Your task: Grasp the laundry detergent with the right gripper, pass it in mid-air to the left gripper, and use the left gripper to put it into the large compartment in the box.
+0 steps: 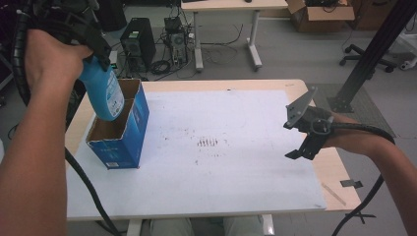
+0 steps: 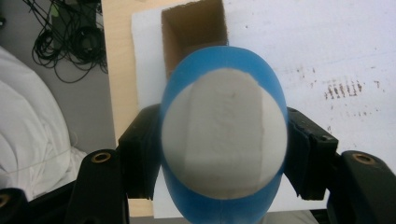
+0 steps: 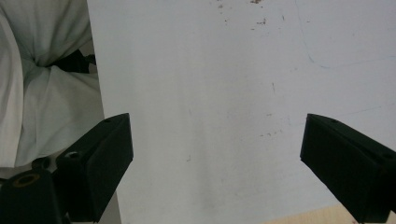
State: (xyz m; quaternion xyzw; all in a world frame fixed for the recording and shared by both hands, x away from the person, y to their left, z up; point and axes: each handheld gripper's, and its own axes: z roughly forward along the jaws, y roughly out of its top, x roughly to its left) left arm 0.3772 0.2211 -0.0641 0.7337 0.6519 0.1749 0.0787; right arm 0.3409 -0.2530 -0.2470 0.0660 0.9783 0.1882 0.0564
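Observation:
A blue bottle (image 1: 104,92) with a white label hangs tilted over an open blue cardboard box (image 1: 120,130) at the left of the white board (image 1: 221,147); its lower end dips into the box mouth. My left gripper (image 1: 100,58) is shut on the bottle's upper part. In the left gripper view the bottle (image 2: 224,135) sits between both black pads (image 2: 140,154), with the box opening (image 2: 194,28) beyond it. My right gripper (image 1: 291,141) hovers open above the board's right side. Between its jaws, my right gripper (image 3: 215,158) has just bare board (image 3: 210,70).
Bare wooden table edge (image 1: 339,172) shows right of the board. On the floor behind are a computer tower (image 1: 137,42), loose cables (image 1: 164,64), a second table (image 1: 231,5) and a cardboard box (image 1: 322,14). A black slanted post (image 1: 369,54) stands at far right.

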